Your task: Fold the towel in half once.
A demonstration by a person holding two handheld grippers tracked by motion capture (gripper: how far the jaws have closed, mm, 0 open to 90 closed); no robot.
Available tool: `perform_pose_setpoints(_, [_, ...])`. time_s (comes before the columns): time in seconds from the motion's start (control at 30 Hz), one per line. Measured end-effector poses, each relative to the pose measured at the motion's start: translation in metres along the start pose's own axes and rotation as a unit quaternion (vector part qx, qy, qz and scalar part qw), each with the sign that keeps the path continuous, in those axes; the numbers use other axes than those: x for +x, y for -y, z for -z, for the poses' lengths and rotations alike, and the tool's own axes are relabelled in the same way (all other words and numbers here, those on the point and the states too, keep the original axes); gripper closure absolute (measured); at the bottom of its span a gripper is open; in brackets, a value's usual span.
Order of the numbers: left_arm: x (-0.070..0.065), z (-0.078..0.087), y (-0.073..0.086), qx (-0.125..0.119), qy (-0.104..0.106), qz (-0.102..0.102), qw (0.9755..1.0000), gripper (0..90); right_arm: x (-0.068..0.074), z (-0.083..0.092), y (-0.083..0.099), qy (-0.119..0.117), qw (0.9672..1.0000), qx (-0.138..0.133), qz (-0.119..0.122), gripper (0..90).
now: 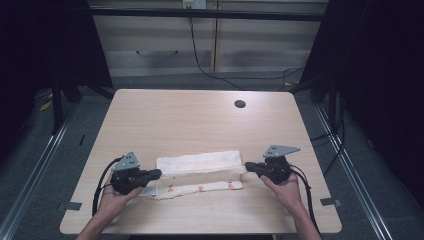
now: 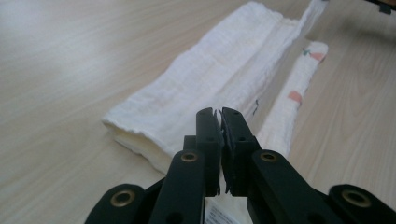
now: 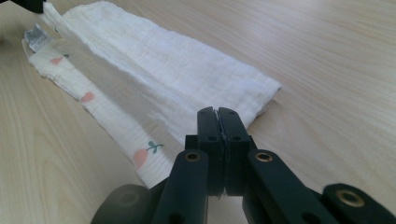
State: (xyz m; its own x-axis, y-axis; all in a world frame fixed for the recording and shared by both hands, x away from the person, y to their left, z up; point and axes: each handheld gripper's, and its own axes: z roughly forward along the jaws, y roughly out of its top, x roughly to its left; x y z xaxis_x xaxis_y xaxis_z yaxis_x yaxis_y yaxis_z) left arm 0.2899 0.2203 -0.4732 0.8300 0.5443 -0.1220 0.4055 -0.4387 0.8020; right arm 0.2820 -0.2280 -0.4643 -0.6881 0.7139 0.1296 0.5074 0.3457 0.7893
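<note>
A white muslin cloth (image 1: 199, 162) printed with small red fruit lies folded lengthwise on the wooden table (image 1: 200, 120), with a printed strip (image 1: 200, 189) showing along its near side. My left gripper (image 1: 157, 173) is at the cloth's left end, jaws shut with a thin edge of fabric pinched at the tips (image 2: 218, 114). My right gripper (image 1: 247, 166) is at the right end, also shut (image 3: 217, 114). In each gripper view a corner of the cloth (image 2: 261, 70) (image 3: 154, 60) rises to the other gripper (image 2: 385, 5) (image 3: 30, 3). A care label (image 3: 35, 37) hangs at the left end.
A round cable hole (image 1: 240, 104) sits near the table's far right. Behind the table stand pale cabinets (image 1: 210, 45) with a cable (image 1: 200, 60) running down. Dark frame posts (image 1: 57, 95) flank the table. Both forearms enter over the near edge (image 1: 200, 231).
</note>
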Motion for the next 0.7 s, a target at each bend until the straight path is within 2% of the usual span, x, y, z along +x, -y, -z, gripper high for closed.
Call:
perform_pose_setpoints(0.23, [-0.003,-0.005,0.012,0.028,0.006,-0.003,0.9996,84.5,0.012,-0.005,0.014,-0.009,0.9995,0.028,0.011,89.1])
perform_pose_setpoints(0.47, [-0.007,-0.004,0.016,0.022,0.022,0.001,0.9995,82.2,0.013,-0.005,0.02,-0.019,0.9991,0.037,0.01,88.6])
perform_pose_setpoints(0.53, [-0.007,-0.002,0.017,0.013,0.031,-0.002,0.9994,77.0,0.018,-0.005,0.022,-0.018,0.9987,0.043,0.018,88.2])
perform_pose_setpoints(0.63, [-0.004,0.002,0.017,-0.003,0.039,0.01,0.9992,72.3,0.021,-0.003,0.024,-0.02,0.9987,0.043,0.016,87.9])
perform_pose_setpoints(0.7, [-0.004,0.003,0.017,-0.005,0.039,0.011,0.9992,69.3,0.021,-0.002,0.026,-0.02,0.9985,0.049,0.016,86.8])
